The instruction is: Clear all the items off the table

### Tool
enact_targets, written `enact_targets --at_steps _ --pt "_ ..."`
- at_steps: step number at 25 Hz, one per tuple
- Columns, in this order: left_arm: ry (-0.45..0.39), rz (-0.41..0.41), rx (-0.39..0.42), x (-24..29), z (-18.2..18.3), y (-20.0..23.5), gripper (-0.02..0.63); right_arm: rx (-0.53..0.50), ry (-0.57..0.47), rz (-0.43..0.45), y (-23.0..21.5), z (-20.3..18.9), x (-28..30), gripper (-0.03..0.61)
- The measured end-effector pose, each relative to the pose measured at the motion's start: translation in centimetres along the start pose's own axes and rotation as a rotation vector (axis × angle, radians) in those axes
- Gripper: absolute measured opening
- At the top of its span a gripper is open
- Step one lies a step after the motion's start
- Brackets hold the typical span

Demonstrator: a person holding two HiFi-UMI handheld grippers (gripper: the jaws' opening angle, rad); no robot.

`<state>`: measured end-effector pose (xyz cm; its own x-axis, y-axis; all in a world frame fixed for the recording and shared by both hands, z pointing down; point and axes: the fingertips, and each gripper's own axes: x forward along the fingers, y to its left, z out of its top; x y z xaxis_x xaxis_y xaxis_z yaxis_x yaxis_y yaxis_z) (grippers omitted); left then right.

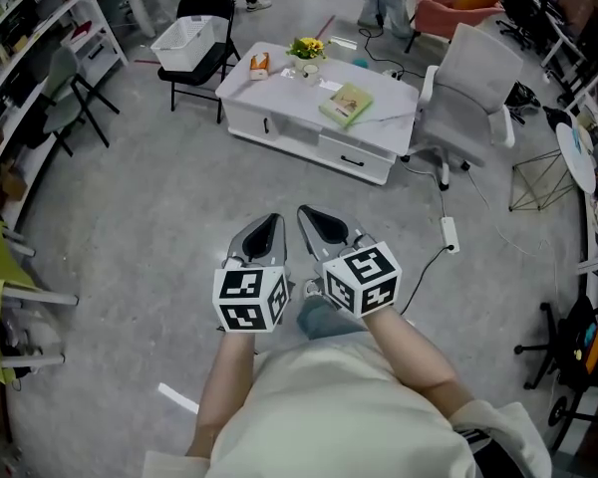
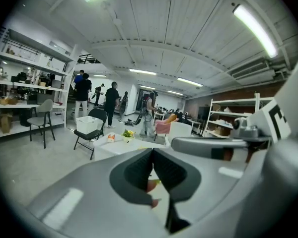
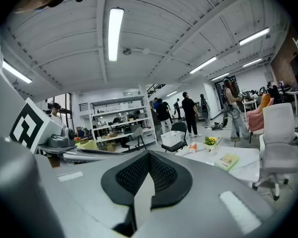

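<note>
Well short of the table, the left gripper [image 1: 268, 225] and, just beside it, the right gripper [image 1: 315, 217] hang over the grey floor [image 1: 130, 227], each with its fingers pressed together on nothing. Beyond them, a black folding chair [image 1: 201, 4] carrying a white basket [image 1: 189, 43] stands left of the white table [image 1: 279, 90]. On the table sit a small orange carton [image 1: 260, 64], a pot of yellow flowers [image 1: 307, 51] and a green book [image 1: 346, 104]. A white office chair [image 1: 468, 88] stands at its right.
</note>
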<state>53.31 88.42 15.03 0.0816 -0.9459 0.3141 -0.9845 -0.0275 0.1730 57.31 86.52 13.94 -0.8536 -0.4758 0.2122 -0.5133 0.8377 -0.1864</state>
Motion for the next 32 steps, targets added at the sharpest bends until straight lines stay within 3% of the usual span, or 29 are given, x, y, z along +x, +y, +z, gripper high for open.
enact_targets --at_steps 14,32 --pt "0.001 0.011 -0.005 10.8 5.0 1.0 0.009 -0.029 0.018 0.011 -9.1 4.2 6.2 -0.003" --pt "0.045 -0.007 0.026 20.0 6.4 1.6 0.009 0.003 0.023 -0.029 -17.5 5.2 10.1 -0.003"
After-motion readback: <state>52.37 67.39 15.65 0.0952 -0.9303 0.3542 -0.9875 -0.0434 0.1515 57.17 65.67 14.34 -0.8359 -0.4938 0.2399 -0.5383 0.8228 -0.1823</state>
